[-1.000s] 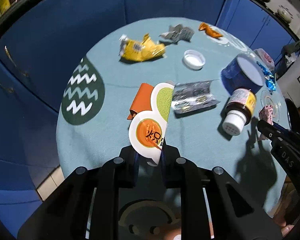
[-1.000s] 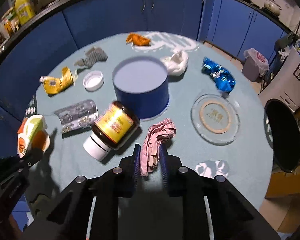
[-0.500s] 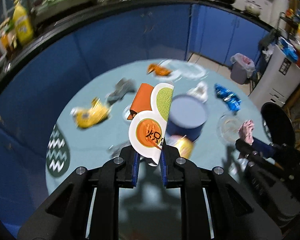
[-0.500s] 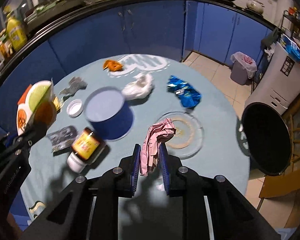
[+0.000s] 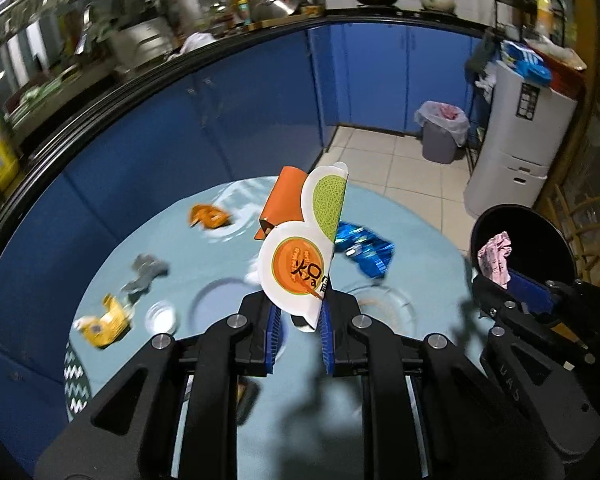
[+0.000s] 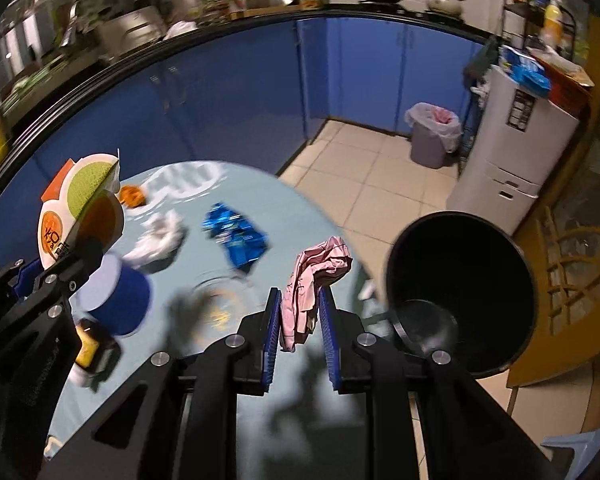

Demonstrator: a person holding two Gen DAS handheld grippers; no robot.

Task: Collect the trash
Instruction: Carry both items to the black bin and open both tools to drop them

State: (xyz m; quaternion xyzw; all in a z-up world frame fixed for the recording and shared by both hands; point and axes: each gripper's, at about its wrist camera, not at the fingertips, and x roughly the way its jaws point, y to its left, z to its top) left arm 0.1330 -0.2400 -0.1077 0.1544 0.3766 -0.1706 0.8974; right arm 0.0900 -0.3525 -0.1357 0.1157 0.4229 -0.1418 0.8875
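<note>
My left gripper is shut on a white melon-print carton wrapper and holds it up above the round table; the wrapper also shows in the right wrist view. My right gripper is shut on a crumpled pink wrapper, held above the table's right edge, just left of the black trash bin. In the left wrist view the pink wrapper shows in front of the bin's mouth.
On the table lie a blue foil wrapper, white crumpled paper, an orange wrapper, a yellow packet, a grey wrapper, a white lid, a blue tin, a glass dish and a brown bottle.
Both grippers have lifted away from the table and swung right toward the black bin, each keeping its wrapper. The bin now fills more of the right wrist view.
</note>
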